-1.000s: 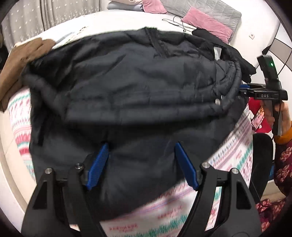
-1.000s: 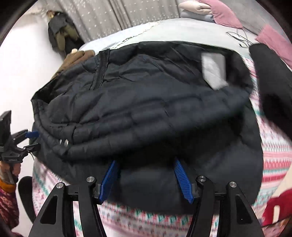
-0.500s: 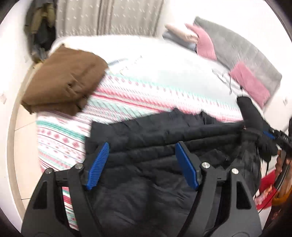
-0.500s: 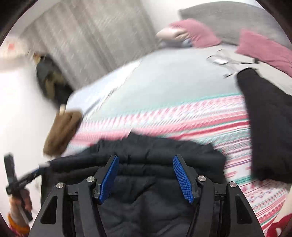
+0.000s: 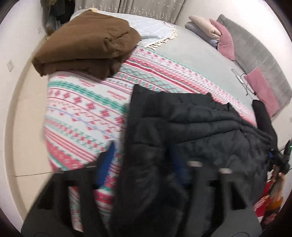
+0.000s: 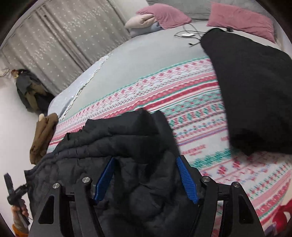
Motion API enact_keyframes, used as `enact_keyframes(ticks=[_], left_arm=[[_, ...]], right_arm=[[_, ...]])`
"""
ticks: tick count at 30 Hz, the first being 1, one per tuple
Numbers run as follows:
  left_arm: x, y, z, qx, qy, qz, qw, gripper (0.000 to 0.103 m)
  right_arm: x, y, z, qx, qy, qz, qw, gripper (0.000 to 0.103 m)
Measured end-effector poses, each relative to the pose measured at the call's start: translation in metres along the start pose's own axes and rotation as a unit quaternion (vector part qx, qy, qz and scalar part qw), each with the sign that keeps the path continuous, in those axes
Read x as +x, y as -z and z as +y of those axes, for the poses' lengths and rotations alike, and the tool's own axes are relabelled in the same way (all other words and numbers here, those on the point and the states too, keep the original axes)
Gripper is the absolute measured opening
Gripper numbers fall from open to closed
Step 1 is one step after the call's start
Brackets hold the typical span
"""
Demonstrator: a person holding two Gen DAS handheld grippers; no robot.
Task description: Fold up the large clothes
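Observation:
A black quilted puffer jacket [image 5: 197, 127] lies bunched and folded at the near edge of the bed; it also shows in the right wrist view [image 6: 127, 138]. My left gripper [image 5: 142, 155] is blurred; its blue fingers [image 5: 107, 160] stand wide apart with jacket fabric between them. My right gripper [image 6: 146, 167] is open, its blue fingers [image 6: 186, 178] spread on either side of a bulge of the jacket. Each gripper shows small at the other view's edge, the right one [image 5: 281, 156] and the left one [image 6: 14, 193].
A patterned red, green and white blanket [image 5: 82, 109] covers the bed. A folded brown garment [image 5: 87, 42] lies at the far left corner. A folded black garment [image 6: 251, 87] lies at the right. Pink pillows [image 6: 164, 16], a grey headboard and a hanger lie beyond.
The jacket went from spread wide to folded over toward the near edge, baring the blanket behind it. Both grippers swung over with it; the left view has shifted left.

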State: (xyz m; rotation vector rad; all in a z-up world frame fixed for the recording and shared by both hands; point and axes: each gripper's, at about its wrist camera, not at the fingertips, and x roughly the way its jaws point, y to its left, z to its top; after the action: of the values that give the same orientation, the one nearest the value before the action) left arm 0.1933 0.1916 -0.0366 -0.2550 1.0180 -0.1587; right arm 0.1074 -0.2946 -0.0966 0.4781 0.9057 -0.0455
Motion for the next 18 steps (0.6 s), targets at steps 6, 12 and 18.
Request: enact_keyframes(ticks=[6, 12, 18], left_arm=[[-0.033, -0.011, -0.035, 0.045, -0.006, -0.094, 0.9946, 0.008], [-0.038, -0.048, -0.059, 0.071, -0.029, -0.156, 0.9847, 0.007], [0.017, -0.073, -0.050, 0.075, -0.074, -0.139, 0.9847, 0.007]], right_arm=[[-0.009, -0.011, 0.022, -0.030, 0.011, -0.053, 0.998, 0.009], [-0.020, -0.044, 0.029, -0.012, 0.015, -0.111, 0.994, 0.008], [0.024, -0.064, 0.031, -0.007, 0.040, -0.088, 0.995, 0.008]])
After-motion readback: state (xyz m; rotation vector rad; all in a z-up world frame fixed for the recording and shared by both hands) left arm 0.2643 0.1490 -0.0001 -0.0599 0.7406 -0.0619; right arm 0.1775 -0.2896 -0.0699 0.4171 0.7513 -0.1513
